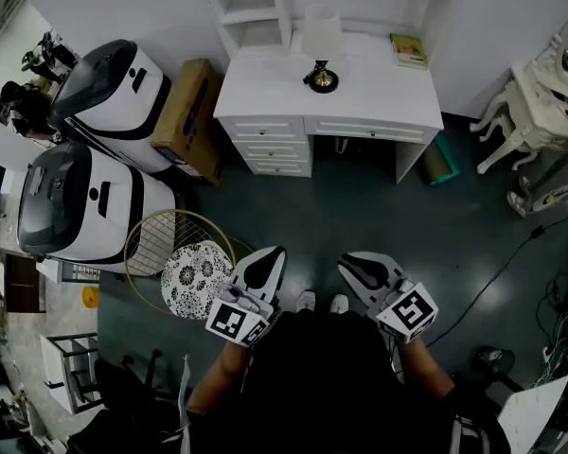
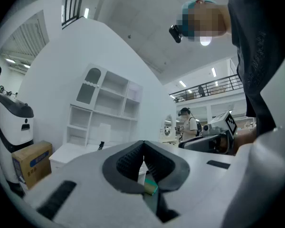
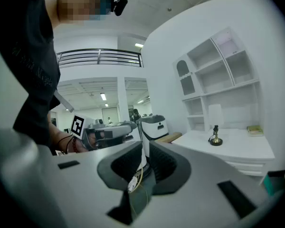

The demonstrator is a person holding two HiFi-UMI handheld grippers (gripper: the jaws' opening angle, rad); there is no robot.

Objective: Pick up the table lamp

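The table lamp (image 1: 322, 53) has a white shade and a dark brass base. It stands upright on the white desk (image 1: 379, 93) at the far side of the room. Both grippers are held close to my body, well short of the desk. My left gripper (image 1: 268, 257) is shut, with nothing between its jaws. My right gripper (image 1: 358, 262) is shut and empty too. In the left gripper view the lamp (image 2: 102, 136) is small and far off, left of the closed left gripper (image 2: 143, 145). In the right gripper view the lamp (image 3: 215, 128) stands right of the closed right gripper (image 3: 145, 148).
A book (image 1: 409, 50) lies on the desk's right end. Two white-and-black machines (image 1: 95, 159) and a cardboard box (image 1: 187, 113) stand at left. A gold wire stool with a patterned cushion (image 1: 196, 277) is beside my left gripper. White ornate furniture (image 1: 540, 93) and floor cables (image 1: 511, 253) are at right.
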